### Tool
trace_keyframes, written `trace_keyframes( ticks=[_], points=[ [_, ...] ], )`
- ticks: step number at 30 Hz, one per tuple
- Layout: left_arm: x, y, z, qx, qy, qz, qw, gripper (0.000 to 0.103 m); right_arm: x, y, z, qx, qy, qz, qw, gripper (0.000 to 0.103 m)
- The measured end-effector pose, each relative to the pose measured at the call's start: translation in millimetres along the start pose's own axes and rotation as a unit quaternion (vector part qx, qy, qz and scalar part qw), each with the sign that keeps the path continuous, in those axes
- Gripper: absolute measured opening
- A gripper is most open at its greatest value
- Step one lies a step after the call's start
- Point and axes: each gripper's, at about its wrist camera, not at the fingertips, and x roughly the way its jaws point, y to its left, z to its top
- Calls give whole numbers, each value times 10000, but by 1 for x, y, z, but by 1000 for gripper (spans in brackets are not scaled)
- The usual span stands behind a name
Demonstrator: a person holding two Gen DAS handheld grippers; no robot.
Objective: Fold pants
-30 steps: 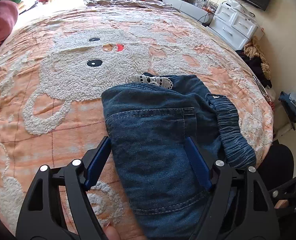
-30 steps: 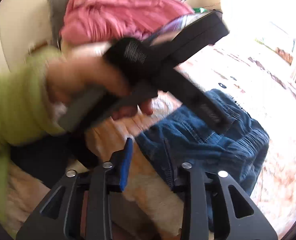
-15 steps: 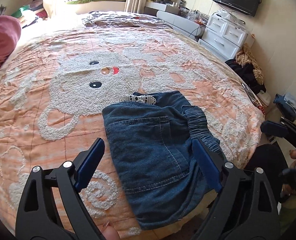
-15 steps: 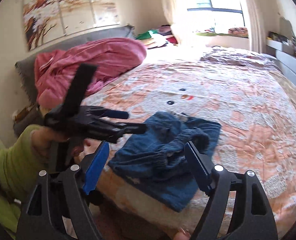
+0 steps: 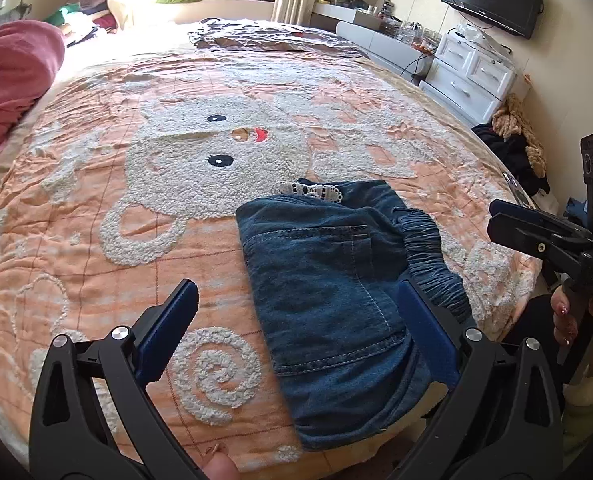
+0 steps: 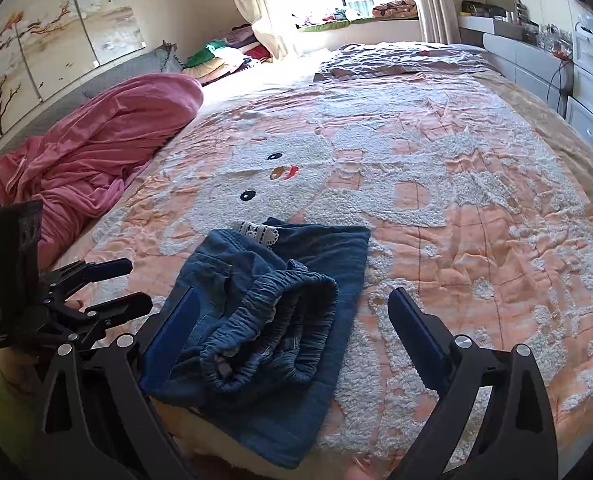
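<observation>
So from the left wrist cam, the left gripper (image 5: 296,320) is spread about as wide as it goes, its jaws have just been opening, and there's nothing clamped in it. The folded denim pants (image 5: 332,280) just lie on the peach bedspread (image 5: 96,240) near the front edge of the bed, below the fuzzy white bear face (image 5: 216,160), with the right-hand blue pad hovering over the elastic waistband side and the left one over bare quilt. The other gripper pokes in from the right edge, well clear of the denim. Over on the right wrist cam, the right gripper (image 6: 292,320) is wide open too, jaws have just been opening, holding nothing; the pants (image 6: 280,320) sit between and under its pads, bunched waistband (image 6: 272,320) on top, a bit of white lace (image 6: 258,234) peeking out at the far end. A pink blanket (image 6: 96,152) is heaped off to the left by the headboard.
</observation>
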Motion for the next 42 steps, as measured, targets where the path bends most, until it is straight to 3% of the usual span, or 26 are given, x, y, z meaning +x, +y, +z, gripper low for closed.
trace_keyframes(
  ticks=[21,23,27,29,39,40,42],
  points=[
    [34,19,-13,-315,306,216,9988,93,26,-25,-27,299,228,-176,9991,93],
    [35,19,-14,-312,280,226,9989,93,30,-27,-29,337,283,-190,9989,79],
    [40,20,-17,-403,243,108,9988,93,42,-36,-32,627,491,46,9968,71],
    [43,18,-18,-415,281,24,9987,93,48,-38,-31,767,577,197,9952,62],
    [61,6,-21,-434,469,-264,9976,89,70,-38,-29,1010,867,350,9905,59],
    [62,6,-21,-475,470,-294,9973,87,70,-35,-29,940,848,314,9915,58],
    [62,6,-20,-525,465,-392,9968,73,72,-33,-29,916,849,389,9914,47]
  ],
)
